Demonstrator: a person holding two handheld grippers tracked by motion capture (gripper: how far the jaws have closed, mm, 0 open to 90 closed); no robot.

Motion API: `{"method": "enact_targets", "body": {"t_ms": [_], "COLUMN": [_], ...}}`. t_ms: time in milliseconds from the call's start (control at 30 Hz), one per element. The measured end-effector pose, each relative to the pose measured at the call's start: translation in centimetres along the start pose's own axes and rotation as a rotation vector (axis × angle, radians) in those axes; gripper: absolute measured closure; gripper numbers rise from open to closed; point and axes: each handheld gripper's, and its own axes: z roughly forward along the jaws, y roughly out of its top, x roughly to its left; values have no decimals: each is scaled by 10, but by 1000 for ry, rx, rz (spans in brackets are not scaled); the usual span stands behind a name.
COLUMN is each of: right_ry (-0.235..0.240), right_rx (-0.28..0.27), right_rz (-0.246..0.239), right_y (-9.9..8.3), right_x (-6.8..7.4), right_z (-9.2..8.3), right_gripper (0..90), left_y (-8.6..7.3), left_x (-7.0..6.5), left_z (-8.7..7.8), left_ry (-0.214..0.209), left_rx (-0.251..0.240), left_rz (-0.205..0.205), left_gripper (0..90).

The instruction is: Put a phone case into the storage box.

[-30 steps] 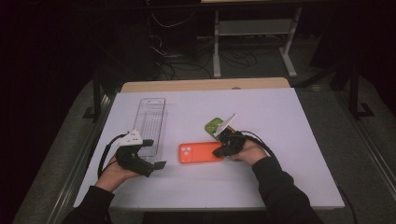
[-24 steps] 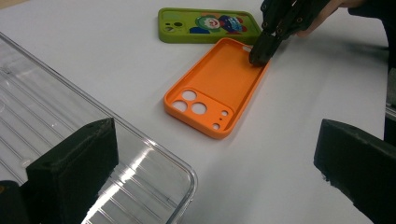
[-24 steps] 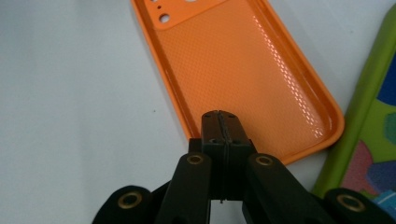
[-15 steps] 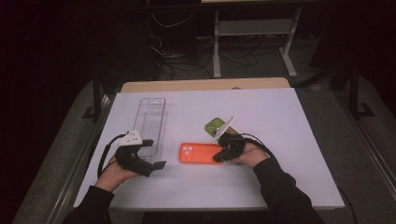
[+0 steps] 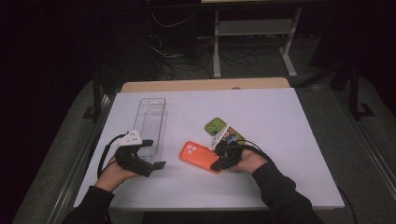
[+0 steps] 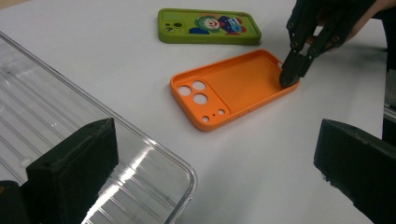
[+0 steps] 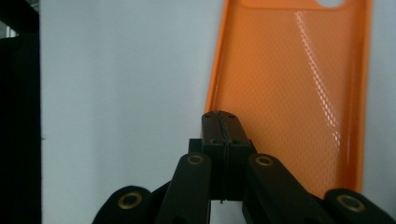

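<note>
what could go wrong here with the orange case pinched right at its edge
The right gripper is shut on the orange case at just the thin rim of one end, so the floppy shell could slip out or sag when lifted. The green case lies close behind it and might get nudged if the orange one swings. The left gripper, jaws open, sits over the corner of the clear tray and could bump it.
</note>
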Motion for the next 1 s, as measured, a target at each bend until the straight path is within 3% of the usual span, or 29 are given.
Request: {"method": "enact_targets", "body": {"t_ms": [167, 333, 500, 567, 600, 700, 1000], "right_ry": [-7, -28, -118, -156, -172, -201, -327], "right_rx": [-1, -91, -164, -192, -211, -243, -341], "right_rz": [-11, 30, 100, 148, 206, 259, 300], "right_y": [1, -4, -20, -29, -33, -48, -84], "right_x": [4, 1, 0, 0, 2, 5, 17], "right_z": [0, -18, -41, -50, -54, -65, -79], "right_gripper": [884, 857, 679, 567, 539, 424, 138], "left_y": [0, 0, 0, 0, 0, 0, -1], "left_x": [0, 1, 1, 1, 1, 1, 0], "left_z": [0, -1, -2, -2, -2, -1, 0], "left_ry": [0, 1, 5, 5, 4, 4, 7], "left_rx": [3, 7, 10, 11, 12, 1, -8], "left_rz": [1, 5, 10, 18, 20, 14, 6], "left_gripper": [0, 0, 0, 0, 0, 0, 0]}}
